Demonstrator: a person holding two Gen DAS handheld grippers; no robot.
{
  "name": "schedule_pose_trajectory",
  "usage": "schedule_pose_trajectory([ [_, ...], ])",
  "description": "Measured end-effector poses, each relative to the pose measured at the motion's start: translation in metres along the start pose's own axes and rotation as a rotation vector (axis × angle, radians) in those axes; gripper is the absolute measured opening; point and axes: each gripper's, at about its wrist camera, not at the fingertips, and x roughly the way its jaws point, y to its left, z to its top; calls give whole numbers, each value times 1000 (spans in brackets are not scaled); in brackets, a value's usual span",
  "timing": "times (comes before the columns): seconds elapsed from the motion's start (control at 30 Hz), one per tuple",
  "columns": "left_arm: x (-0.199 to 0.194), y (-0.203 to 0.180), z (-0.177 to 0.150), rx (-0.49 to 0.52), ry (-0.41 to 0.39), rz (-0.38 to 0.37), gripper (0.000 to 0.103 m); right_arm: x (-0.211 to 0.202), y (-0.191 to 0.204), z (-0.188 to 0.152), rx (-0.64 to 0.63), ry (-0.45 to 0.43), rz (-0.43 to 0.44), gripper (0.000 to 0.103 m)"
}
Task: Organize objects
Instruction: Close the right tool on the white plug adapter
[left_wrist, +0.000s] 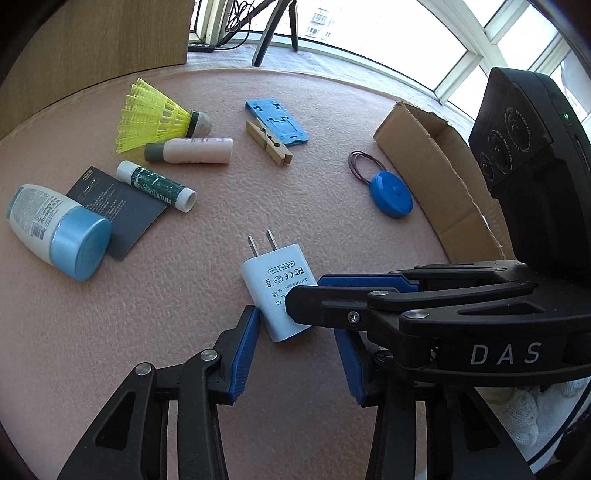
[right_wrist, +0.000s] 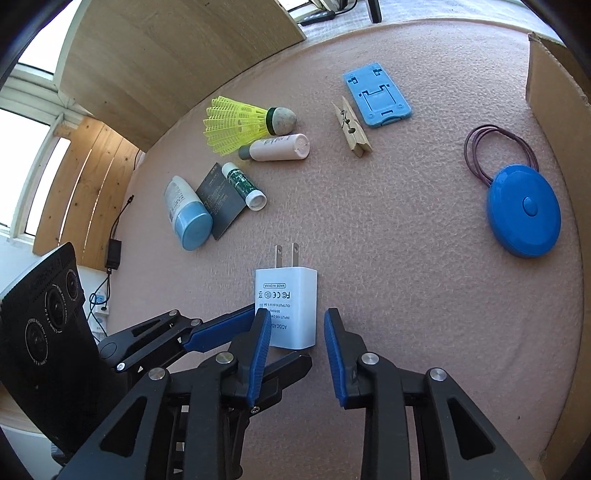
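Note:
A white USB charger lies flat on the pink mat, prongs pointing away; it also shows in the right wrist view. My left gripper is open with its blue pads on either side of the charger's near end. My right gripper is open too, its pads flanking the same end. In the left wrist view the right gripper crosses in from the right over the charger's edge. In the right wrist view the left gripper comes in from the left beside the charger.
On the mat lie a yellow shuttlecock, a pink tube, a green lip balm, a blue-capped bottle on a grey card, a clothespin, a blue phone stand, hair ties and a blue round case. A cardboard box stands at the right.

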Motion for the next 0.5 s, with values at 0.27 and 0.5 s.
schedule_pose_trajectory([
  [0.27,-10,-10,-2,16,-14,8,44,-7,3,-5,-5,-13,6,22],
  [0.5,-28,-45,9,89,-60,9,44,-44,2,-13,-19,-88,2,22],
])
